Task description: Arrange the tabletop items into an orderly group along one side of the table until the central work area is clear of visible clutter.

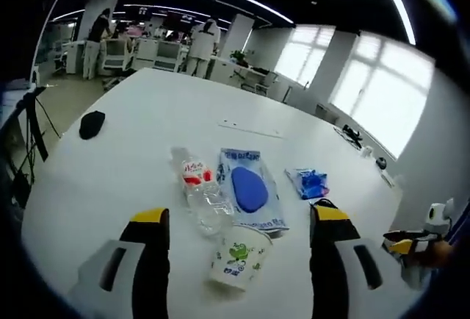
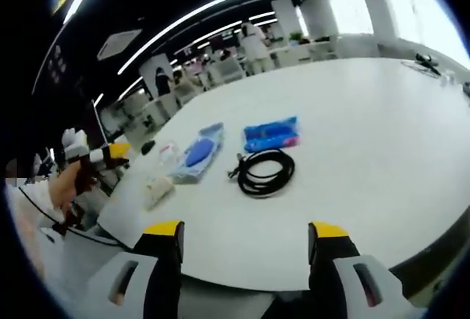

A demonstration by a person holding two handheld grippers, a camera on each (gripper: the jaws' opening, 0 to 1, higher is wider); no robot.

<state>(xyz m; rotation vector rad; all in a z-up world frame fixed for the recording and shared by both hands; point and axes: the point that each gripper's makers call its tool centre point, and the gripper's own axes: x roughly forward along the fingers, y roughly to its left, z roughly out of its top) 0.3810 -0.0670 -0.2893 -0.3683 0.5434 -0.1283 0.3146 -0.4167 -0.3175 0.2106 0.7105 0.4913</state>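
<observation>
The white counter [image 1: 147, 113] is stretching away ahead of both tools, and most of its surface is lying bare, though the items are sitting loosely in its middle rather than lined up along one edge, so by my reading the arranging is barely under way and nearly all of it is left. The left tool [image 1: 239, 234] is hanging above the near edge with its jaws spread wide and gripping nothing; the right tool [image 2: 246, 242] is likewise standing open and empty, hovering off the counter's rim. Just ahead of the left tool, the flat blue-and-white packet [image 1: 250, 187] is lying between the jaws' lines, with the clear plastic bottle [image 1: 200, 190] lying on its side touching the packet's left edge. Ahead of the right tool, slightly to its left, the coiled black cable [image 2: 266, 172] is resting well out on the counter, and just beyond it the small blue pouch [image 2: 270, 134] is lying flat; the same pouch is sitting to the right of the packet in the left gripper view. Closest to the left tool, the paper cup [image 1: 239, 256] printed with a green figure is lying tipped over between the jaws, near the bottle's base. Far off to the left tool's left, a small dark object [image 1: 92, 123] is sitting alone, well apart from the rest; what it is I cannot tell.
</observation>
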